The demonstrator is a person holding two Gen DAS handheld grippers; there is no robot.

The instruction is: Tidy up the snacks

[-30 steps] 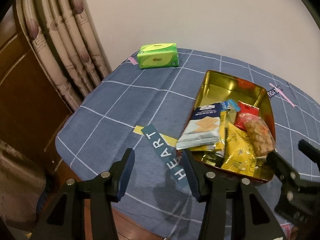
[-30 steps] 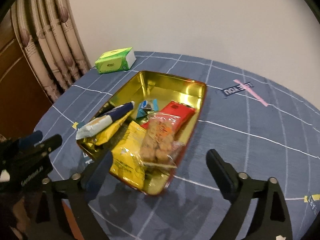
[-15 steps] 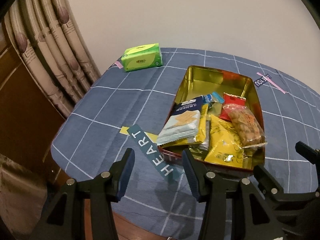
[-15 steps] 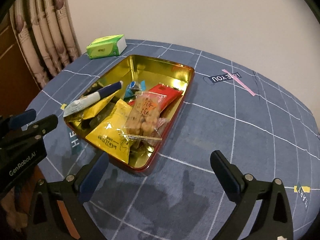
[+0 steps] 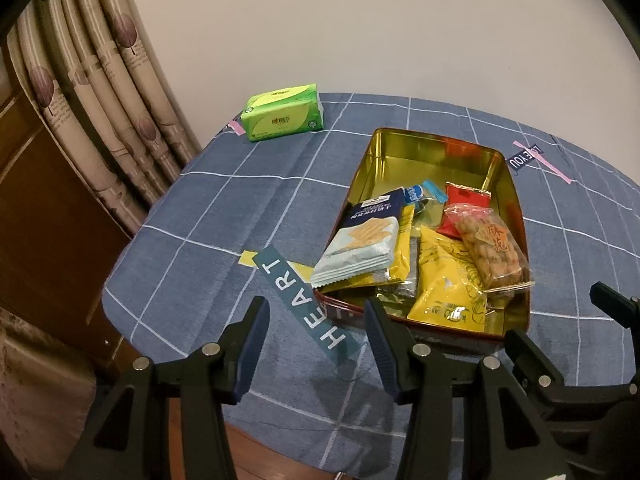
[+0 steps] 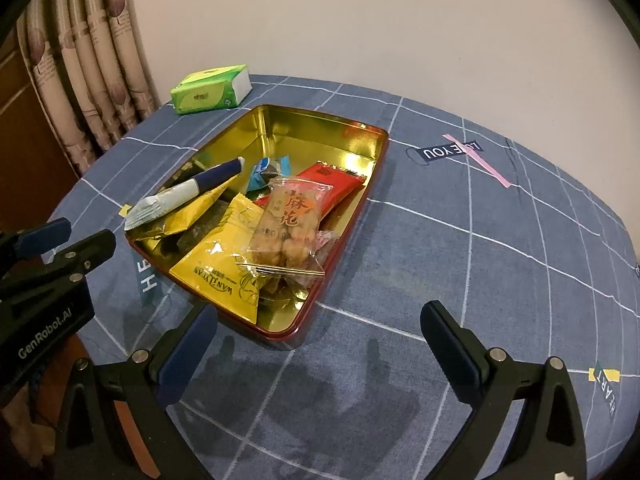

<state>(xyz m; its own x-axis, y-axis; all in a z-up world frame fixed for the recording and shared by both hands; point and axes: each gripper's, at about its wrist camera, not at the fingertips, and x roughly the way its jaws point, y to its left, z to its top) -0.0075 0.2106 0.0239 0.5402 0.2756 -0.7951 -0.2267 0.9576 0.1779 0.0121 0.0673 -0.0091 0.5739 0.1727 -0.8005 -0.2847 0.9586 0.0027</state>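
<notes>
— Both views have pulled back from the tin (image 6: 352, 216) since a second ago; we now see more blue checked tablecloth (image 6: 480, 248) between our fingers and its near rim, and the tin sits higher in each picture.

— Agreed. Our left gripper (image 5: 314, 344) hangs above the cloth with its jaws narrowly apart and nothing between them; the "HEART" label (image 5: 300, 292) lies just ahead of it and the tin's near corner is ahead to the right.

— Our right gripper (image 6: 320, 344) stands wide, empty, with the tin just ahead of its left finger.

— The snacks all lie in the tin's near half — a blue-and-white cracker pack (image 5: 360, 240) leaning over the left rim, a yellow pouch (image 6: 224, 268) nearest us, a clear bag of twisted biscuits (image 6: 288, 220) on top of a red packet (image 6: 336, 178), and a small blue-wrapped sweet (image 6: 262, 170) behind.

— The far half shows bare gold metal.

— A green tissue pack (image 5: 282, 118) lies well beyond, far left, near the curtain (image 5: 100, 92).
</notes>
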